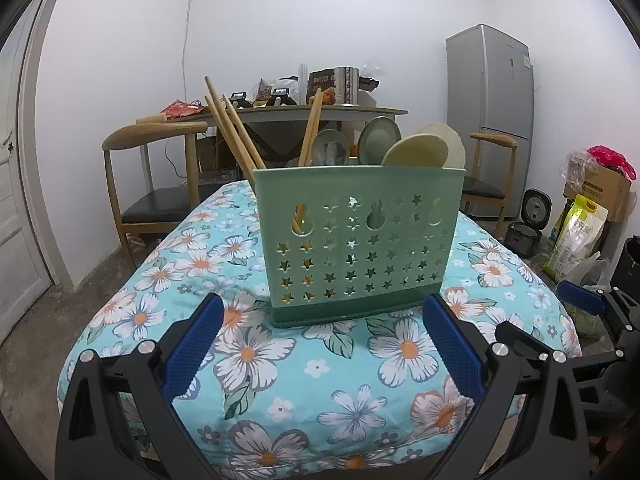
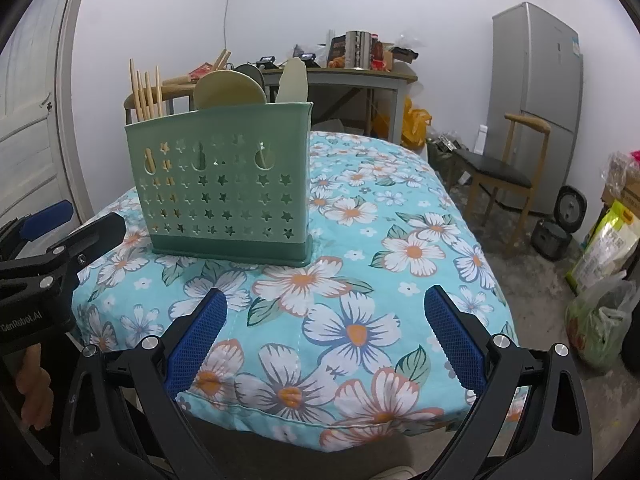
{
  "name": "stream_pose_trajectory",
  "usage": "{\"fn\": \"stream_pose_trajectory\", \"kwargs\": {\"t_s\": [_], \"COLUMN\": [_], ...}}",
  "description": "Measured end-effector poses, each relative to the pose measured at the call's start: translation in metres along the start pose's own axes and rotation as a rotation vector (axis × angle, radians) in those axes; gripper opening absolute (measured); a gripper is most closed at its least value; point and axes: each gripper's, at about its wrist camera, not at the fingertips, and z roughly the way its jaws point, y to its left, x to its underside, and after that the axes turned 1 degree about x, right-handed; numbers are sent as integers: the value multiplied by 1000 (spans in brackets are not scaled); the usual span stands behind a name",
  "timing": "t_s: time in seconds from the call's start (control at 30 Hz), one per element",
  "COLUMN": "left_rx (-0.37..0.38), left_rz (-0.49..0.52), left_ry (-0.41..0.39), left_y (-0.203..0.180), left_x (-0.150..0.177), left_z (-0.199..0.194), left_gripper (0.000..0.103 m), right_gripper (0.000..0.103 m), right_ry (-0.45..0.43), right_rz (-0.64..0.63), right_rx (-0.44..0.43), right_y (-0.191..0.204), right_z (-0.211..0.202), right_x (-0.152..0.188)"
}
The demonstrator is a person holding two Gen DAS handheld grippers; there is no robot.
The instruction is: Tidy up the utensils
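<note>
On the black body of my left tongs [image 2: 44,236], seen from the right wrist view, white letters read "GenRobot.AI". On the far counter [image 1: 320,111] a dark box [image 1: 322,86] shows "BUTTER" on its front; the rest of that line is cut off. The yellow-green bag [image 1: 576,236] on the floor carries print I cannot read.

A tall silver fridge [image 1: 490,120] stands by the white wall, near two wooden chairs [image 1: 152,184], a cluttered grey table [image 1: 320,114] and a white panelled door [image 2: 28,120].
</note>
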Motion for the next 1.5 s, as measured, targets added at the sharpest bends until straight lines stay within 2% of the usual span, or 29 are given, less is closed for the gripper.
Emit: {"fn": "stream_pose_trajectory", "kwargs": {"t_s": [0.17,0.3,1.5], "left_rx": [-13,-9,-31], "left_rz": [45,72,53], "left_ry": [-33,-30,-9], "left_y": [-8,-14,-8], "left_x": [2,3,3], "left_z": [-3,-2,3], "left_gripper": [97,97,97], "right_gripper": [95,95,95], "right_ry": [-1,0,-6], "right_rz": [-1,1,25], "right_rx": [1,1,17], "right_y": [1,1,-2], "right_z": [0,0,0], "right_x": [0,0,-2]}}
